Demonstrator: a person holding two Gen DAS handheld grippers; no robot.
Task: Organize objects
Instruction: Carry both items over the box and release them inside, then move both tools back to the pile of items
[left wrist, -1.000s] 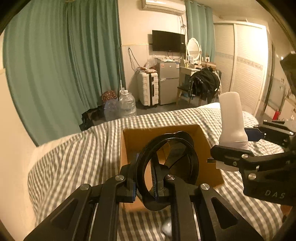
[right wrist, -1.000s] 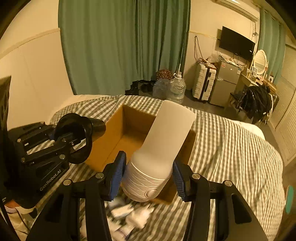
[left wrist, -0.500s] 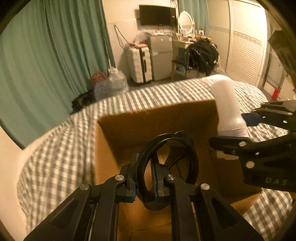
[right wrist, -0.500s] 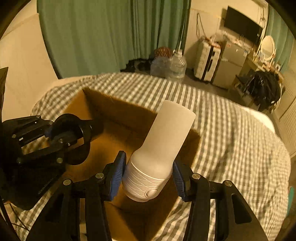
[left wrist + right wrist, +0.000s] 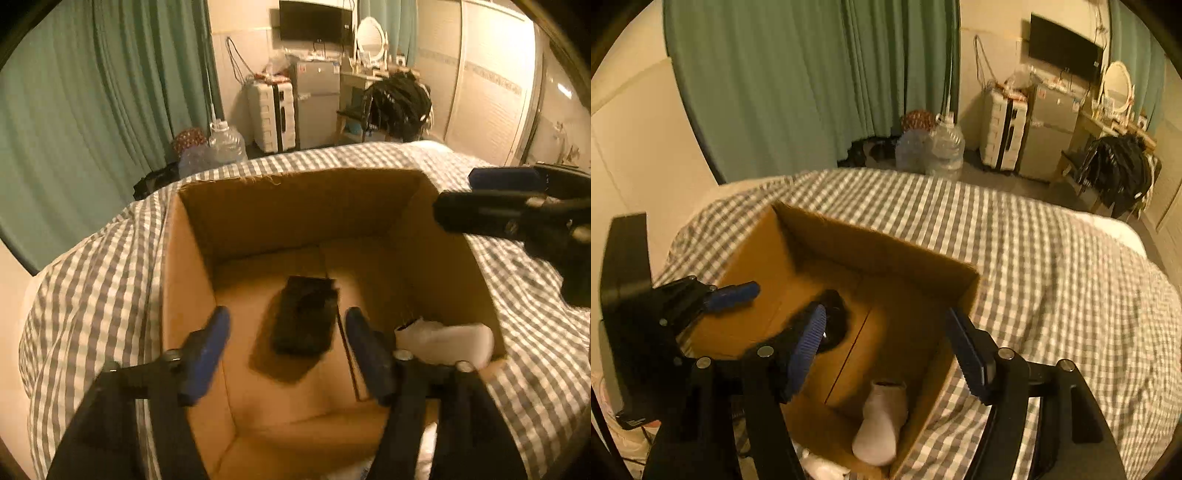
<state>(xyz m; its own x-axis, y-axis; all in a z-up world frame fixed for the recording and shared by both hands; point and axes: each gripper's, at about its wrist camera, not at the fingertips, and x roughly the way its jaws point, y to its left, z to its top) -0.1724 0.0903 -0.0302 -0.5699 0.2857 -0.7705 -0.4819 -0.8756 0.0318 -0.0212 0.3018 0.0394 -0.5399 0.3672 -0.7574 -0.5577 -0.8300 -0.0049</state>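
Note:
An open cardboard box sits on the checked bed; it also shows in the right wrist view. A black object lies on the box floor, seen blurred in the right wrist view. A white bottle lies on its side in the box's near right corner, also in the right wrist view. My left gripper is open and empty above the box. My right gripper is open and empty above the box's right side.
The grey-checked bedspread surrounds the box. Small white items lie on the bed by the box's near edge. Green curtains, water jugs, a suitcase and a chair with black clothes stand beyond the bed.
Both grippers have opened. The black object dropped from my left gripper onto the box floor. The white bottle dropped from my right gripper into the box's corner.

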